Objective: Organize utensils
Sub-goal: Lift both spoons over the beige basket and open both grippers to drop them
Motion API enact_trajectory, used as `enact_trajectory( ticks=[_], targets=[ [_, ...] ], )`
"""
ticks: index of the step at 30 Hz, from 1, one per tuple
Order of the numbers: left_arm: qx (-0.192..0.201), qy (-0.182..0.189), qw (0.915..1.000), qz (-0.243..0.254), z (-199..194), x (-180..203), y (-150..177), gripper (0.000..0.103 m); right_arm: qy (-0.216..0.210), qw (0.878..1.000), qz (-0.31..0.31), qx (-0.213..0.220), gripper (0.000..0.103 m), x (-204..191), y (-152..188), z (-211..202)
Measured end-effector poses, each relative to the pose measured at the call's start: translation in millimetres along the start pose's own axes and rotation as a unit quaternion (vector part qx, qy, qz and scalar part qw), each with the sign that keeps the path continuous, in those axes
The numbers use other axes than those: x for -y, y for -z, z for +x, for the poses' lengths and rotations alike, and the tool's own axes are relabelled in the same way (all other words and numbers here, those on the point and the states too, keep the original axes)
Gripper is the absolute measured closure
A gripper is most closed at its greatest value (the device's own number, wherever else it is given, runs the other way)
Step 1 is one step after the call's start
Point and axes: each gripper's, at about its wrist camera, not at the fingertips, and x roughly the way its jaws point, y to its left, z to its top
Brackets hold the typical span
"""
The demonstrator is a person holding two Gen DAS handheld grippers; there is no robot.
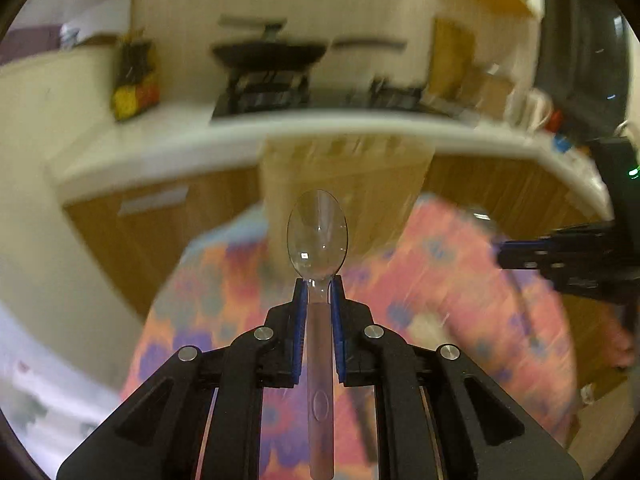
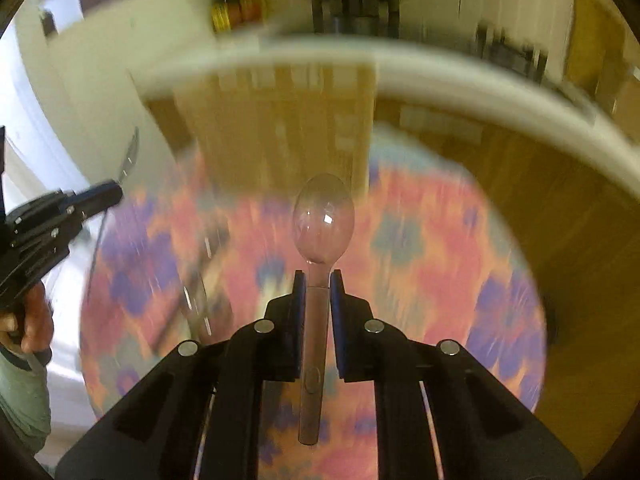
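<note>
The left gripper (image 1: 319, 286) holds a clear spoon (image 1: 317, 234) tight in its jaws. The right gripper (image 2: 319, 280) holds another clear spoon (image 2: 323, 220), bowl forward, above the flowery cloth (image 2: 420, 248).

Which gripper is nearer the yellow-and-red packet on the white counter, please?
Left, probably: the left gripper hangs on the side of the yellow-and-red packet; the right gripper is farther right.
</note>
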Motion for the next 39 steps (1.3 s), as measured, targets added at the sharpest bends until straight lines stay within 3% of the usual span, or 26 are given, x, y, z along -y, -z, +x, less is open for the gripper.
enact_trajectory(
  ticks=[4, 10, 12, 16, 20, 25, 31, 34, 39],
  targets=[
    [0.064, 0.019, 0.9977, 0.013, -2, 5, -53, 0.093, -0.002, 0.997, 0.001, 0.074, 0.093, 11, -45, -18],
    [0.127, 0.038, 0.9912, -0.011, 16, 3, -114, 0.093, -0.005, 0.985, 0.014, 0.174, 0.093, 20, -111, -23],
    [0.143, 0.035, 0.9889, -0.02, 24, -1, -128, 0.093, 0.02, 0.977, 0.011, 0.211, 0.093, 18, -131, -18],
    [0.175, 0.009, 0.9843, -0.024, 34, -2, -140, 0.093, 0.036, 0.965, 0.016, 0.26, 0.093, 26, -152, -1],
    [0.201, -0.034, 0.9786, -0.025, 53, -2, -139, 0.093, 0.045, 0.954, 0.034, 0.296, 0.093, 33, -151, 12],
    [0.214, -0.063, 0.974, -0.042, 70, -12, -127, 0.093, 0.039, 0.951, 0.052, 0.301, 0.093, 36, -143, 32],
    [0.205, -0.057, 0.9755, -0.058, 81, -20, -112, 0.092, 0.063, 0.95, 0.038, 0.304, 0.093, 26, -131, 45],
    [0.2, -0.047, 0.9764, -0.066, 84, -24, -103, 0.092, 0.039, 0.958, 0.04, 0.282, 0.092, 26, -125, 52],
    [0.193, -0.038, 0.9784, -0.065, 74, -21, -90, 0.073, 0.031, 0.963, 0.036, 0.266, 0.083, 24, -102, 43]
  ],
)
